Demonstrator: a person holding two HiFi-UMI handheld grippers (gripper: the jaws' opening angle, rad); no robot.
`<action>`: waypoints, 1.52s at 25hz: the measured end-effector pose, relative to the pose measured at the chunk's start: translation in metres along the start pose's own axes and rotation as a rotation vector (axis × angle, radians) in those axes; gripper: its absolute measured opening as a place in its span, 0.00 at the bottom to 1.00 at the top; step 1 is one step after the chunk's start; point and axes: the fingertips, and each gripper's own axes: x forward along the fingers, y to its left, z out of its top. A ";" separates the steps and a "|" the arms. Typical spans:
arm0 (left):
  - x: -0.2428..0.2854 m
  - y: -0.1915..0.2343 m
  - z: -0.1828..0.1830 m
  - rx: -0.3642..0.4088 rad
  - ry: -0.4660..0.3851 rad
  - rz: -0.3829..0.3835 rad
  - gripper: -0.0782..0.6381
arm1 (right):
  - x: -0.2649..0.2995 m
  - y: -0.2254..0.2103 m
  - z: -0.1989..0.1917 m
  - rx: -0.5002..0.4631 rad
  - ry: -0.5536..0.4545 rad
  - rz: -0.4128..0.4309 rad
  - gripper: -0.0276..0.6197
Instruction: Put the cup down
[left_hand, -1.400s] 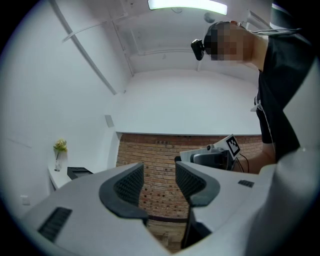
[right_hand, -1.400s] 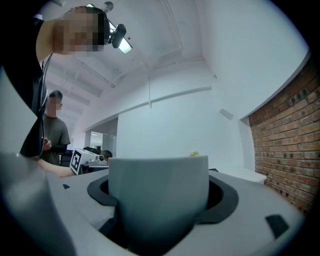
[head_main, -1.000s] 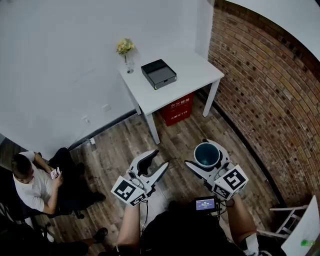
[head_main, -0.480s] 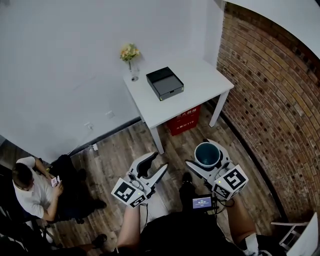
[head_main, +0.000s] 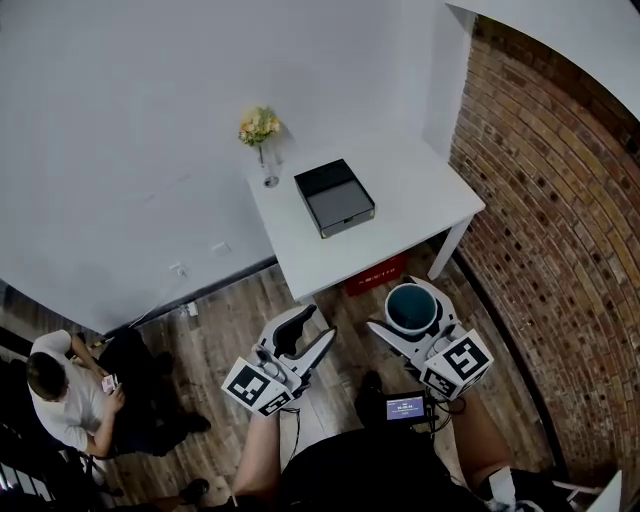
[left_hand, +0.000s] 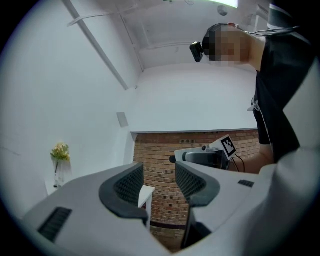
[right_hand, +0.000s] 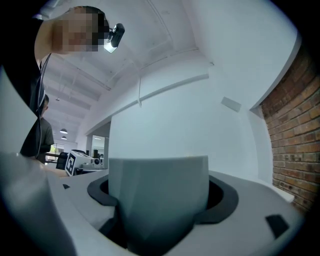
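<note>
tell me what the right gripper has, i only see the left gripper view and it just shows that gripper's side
Observer: The right gripper is shut on a cup, held upright with a pad on each side.
Operator: is it over the table yet
Observer: Not quite. In the head view the cup appears over the wooden floor, just short of the near edge of the white table.
Operator: anything on the table near where it would land
Observer: A black box sits around mid-table, and a vase of flowers stands at the far left corner by the wall.
</note>
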 end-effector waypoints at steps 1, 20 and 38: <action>0.010 0.007 0.001 -0.002 -0.004 -0.001 0.39 | 0.007 -0.010 0.001 -0.001 0.000 0.006 0.69; 0.112 0.099 0.003 -0.005 -0.002 0.035 0.40 | 0.094 -0.121 0.003 0.014 0.011 0.060 0.69; 0.109 0.164 -0.002 -0.038 0.008 -0.075 0.40 | 0.164 -0.116 -0.004 0.016 0.017 -0.024 0.69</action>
